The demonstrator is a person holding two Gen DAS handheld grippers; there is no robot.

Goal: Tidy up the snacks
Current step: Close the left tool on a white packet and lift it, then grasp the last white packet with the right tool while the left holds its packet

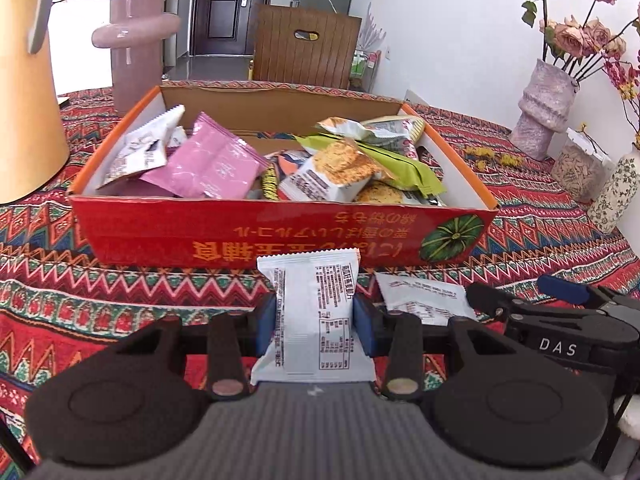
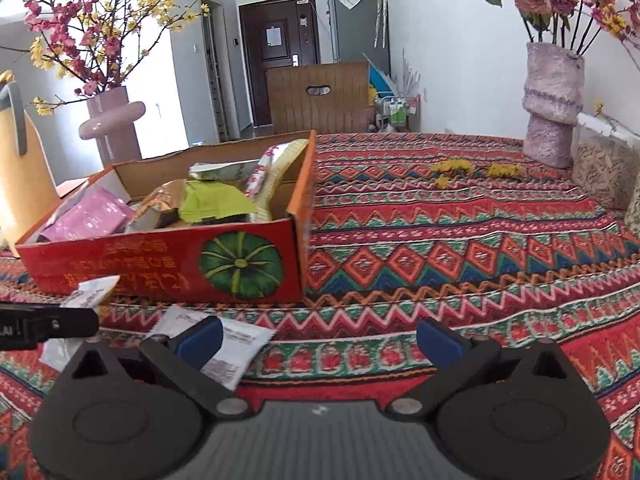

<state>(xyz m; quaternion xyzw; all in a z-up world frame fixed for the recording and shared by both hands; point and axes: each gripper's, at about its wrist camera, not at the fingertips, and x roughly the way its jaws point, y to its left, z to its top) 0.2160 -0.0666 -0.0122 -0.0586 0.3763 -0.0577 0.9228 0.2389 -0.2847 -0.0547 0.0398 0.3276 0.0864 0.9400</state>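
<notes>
My left gripper [image 1: 314, 322] is shut on a white snack packet [image 1: 316, 312], its blue pads pressing both sides, just in front of the red cardboard box [image 1: 280, 236]. The box holds several packets, among them a pink packet [image 1: 208, 164] and a green packet [image 1: 396, 160]. A second white packet [image 1: 424, 298] lies flat on the cloth to the right, beside my right gripper [image 1: 520, 292]. In the right wrist view my right gripper [image 2: 320, 338] stands open, its left finger [image 2: 200, 336] over that flat white packet [image 2: 236, 354]. The red box [image 2: 168, 264] sits to its left.
The table wears a red patterned cloth [image 2: 460, 248]. A yellow jug [image 1: 28, 92] and a pink vase [image 1: 136, 44] stand left of the box. At the right are a lilac vase [image 2: 554, 104], a jar of seeds [image 2: 600, 168] and a flowered bottle [image 1: 614, 194]. A wooden chair [image 1: 306, 46] stands behind.
</notes>
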